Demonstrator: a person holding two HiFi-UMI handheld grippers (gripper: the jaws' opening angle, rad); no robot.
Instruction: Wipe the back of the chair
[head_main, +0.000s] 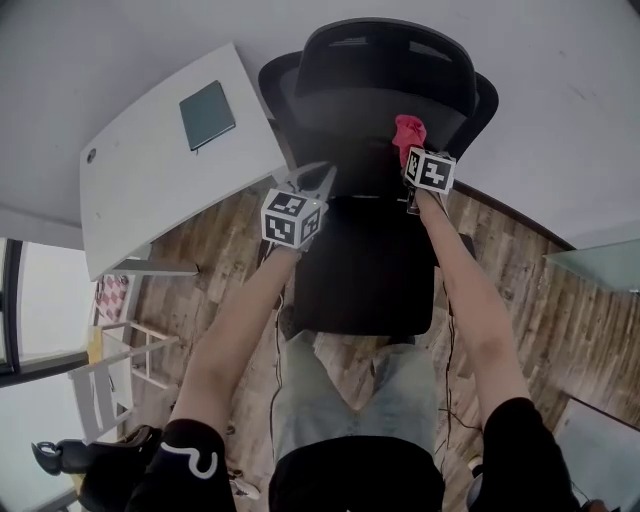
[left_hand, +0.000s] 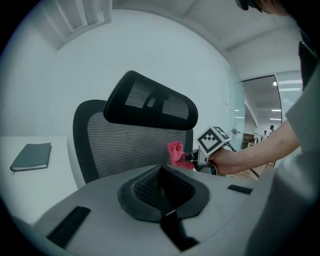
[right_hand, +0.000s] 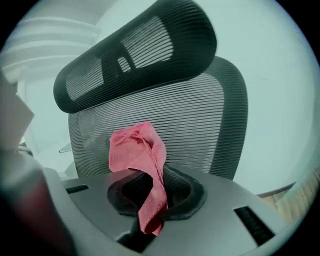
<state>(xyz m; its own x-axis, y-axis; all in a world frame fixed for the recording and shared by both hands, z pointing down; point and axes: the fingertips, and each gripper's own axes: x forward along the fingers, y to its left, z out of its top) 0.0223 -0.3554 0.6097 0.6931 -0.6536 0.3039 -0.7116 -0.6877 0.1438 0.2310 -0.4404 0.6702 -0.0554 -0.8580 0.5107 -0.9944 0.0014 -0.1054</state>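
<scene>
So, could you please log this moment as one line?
right gripper: shut on red cloth, at chair backrest | left gripper: shut, empty

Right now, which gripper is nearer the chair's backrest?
Right. The right gripper holds the pink cloth at the backrest; the left gripper is farther back, toward its left side.
</scene>
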